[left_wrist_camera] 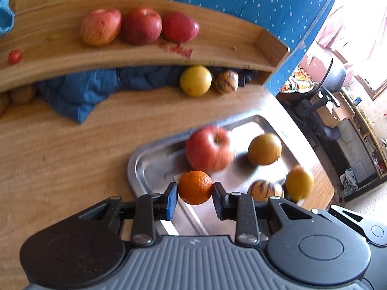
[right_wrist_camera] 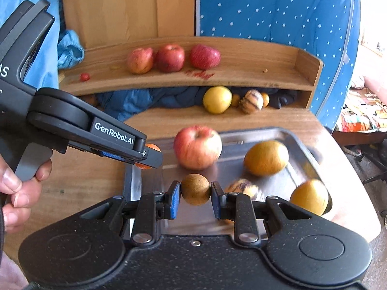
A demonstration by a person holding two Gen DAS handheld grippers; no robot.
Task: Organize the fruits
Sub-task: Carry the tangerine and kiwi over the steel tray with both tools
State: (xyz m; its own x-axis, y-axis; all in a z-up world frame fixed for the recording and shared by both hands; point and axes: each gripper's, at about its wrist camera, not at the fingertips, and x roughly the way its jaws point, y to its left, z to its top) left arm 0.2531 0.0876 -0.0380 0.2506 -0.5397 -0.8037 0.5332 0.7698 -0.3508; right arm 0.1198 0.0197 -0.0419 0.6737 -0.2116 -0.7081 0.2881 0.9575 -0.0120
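An orange (left_wrist_camera: 195,187) sits clamped between the left gripper (left_wrist_camera: 195,193) pads, held over the near edge of a steel tray (left_wrist_camera: 154,154). The right gripper (right_wrist_camera: 195,194) pinches a brown kiwi (right_wrist_camera: 195,192) above the same tray, which also carries a red apple (right_wrist_camera: 197,147), yellow-orange fruits and a striped one. The tray lies on a wooden table (left_wrist_camera: 60,159). Behind it a curved wooden shelf (right_wrist_camera: 241,77) bears three apples (right_wrist_camera: 169,58); a yellow fruit (right_wrist_camera: 217,99) rests under it beside blue cloth. A polka-dot blue curtain (right_wrist_camera: 266,12) hangs behind, and an office chair (left_wrist_camera: 324,101) stands in the bright room.
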